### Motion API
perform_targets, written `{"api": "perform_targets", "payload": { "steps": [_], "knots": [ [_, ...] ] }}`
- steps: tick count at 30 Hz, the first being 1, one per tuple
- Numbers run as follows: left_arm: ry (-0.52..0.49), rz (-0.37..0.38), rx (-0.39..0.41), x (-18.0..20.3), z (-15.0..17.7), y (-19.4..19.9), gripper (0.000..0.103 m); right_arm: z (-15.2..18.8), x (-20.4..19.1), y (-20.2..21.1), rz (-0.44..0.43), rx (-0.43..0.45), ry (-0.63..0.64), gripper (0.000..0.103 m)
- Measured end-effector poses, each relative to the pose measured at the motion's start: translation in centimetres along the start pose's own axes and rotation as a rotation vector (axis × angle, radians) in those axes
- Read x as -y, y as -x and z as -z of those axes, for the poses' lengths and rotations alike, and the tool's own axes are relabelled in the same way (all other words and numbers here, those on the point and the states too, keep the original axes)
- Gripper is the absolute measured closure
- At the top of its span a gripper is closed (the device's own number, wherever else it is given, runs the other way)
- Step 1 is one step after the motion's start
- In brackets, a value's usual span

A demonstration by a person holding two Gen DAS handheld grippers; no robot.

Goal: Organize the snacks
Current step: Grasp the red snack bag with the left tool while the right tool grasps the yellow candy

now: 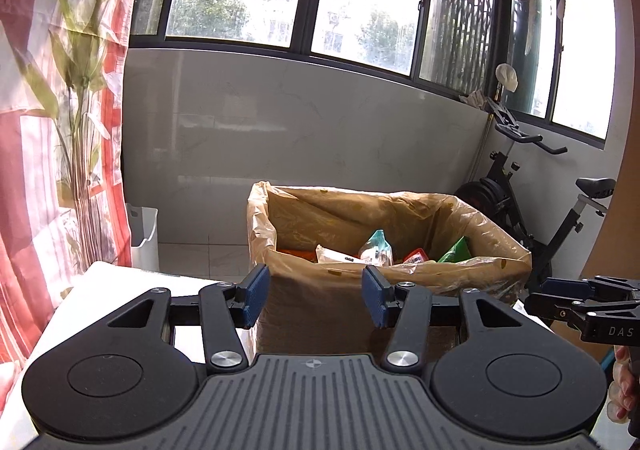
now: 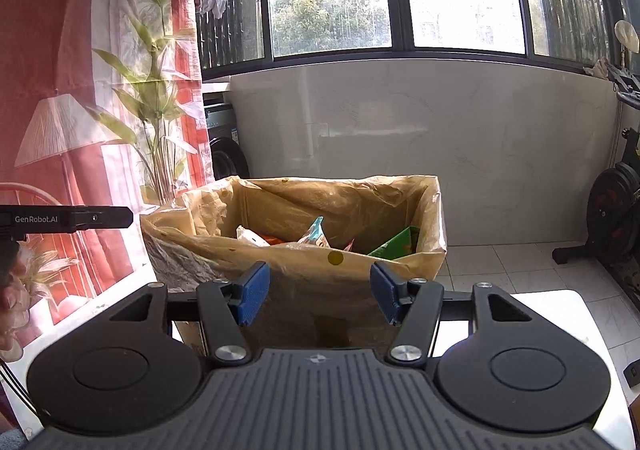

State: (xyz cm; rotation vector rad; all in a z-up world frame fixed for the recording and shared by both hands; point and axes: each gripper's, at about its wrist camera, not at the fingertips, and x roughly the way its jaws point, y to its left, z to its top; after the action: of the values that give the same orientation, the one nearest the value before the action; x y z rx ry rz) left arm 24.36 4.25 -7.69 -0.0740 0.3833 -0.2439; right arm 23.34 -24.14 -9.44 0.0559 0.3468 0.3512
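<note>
A cardboard box lined with a tan plastic bag [image 1: 440,270] [image 2: 280,262] stands just beyond both grippers. Inside lie several snack packets: a teal one [image 1: 376,246] [image 2: 316,234], a green one [image 1: 454,250] [image 2: 396,244], a white one [image 1: 332,254] [image 2: 250,236] and a red one [image 1: 414,256]. My left gripper [image 1: 316,290] is open before the box's near wall, with nothing between its blue pads. My right gripper [image 2: 320,290] is open too and holds nothing. Each gripper shows at the edge of the other's view, the right gripper [image 1: 560,298] and the left gripper [image 2: 80,217].
A white table top [image 1: 120,290] [image 2: 552,314] lies under the grippers. An exercise bike [image 1: 520,209] [image 2: 616,209] stands at the right. A white bin [image 1: 144,234] and a red patterned curtain [image 1: 60,129] are at the left, with a washing machine [image 2: 224,137] behind. Laundry hangs overhead.
</note>
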Motion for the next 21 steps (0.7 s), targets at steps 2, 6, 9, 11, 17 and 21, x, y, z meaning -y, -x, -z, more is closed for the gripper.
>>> {"api": "perform_targets", "payload": {
  "steps": [2,6,9,11,17,21],
  "knots": [
    [0.005,0.0,-0.022,-0.2,1.2,0.0,0.05,1.6,0.0,0.2,0.004,-0.031,-0.002,0.044],
    [0.038,-0.001,-0.067,-0.8,3.5,-0.2,0.05,6.1,0.0,0.0,0.019,-0.136,-0.006,0.044],
    [0.049,-0.008,-0.098,-1.3,5.2,-0.5,0.05,9.2,0.2,-0.4,0.027,-0.223,-0.013,0.044],
    [0.043,-0.013,-0.118,-1.4,6.2,-0.8,0.05,11.1,0.3,-0.7,0.021,-0.289,-0.005,0.044],
    [0.047,-0.012,-0.169,-1.9,8.4,-1.8,0.05,14.8,-0.1,-1.5,-0.001,-0.423,0.116,0.035],
    [0.054,-0.013,-0.192,-2.1,9.3,-2.3,0.05,15.9,-0.6,-2.6,-0.006,-0.454,0.19,0.035]
  ]
}}
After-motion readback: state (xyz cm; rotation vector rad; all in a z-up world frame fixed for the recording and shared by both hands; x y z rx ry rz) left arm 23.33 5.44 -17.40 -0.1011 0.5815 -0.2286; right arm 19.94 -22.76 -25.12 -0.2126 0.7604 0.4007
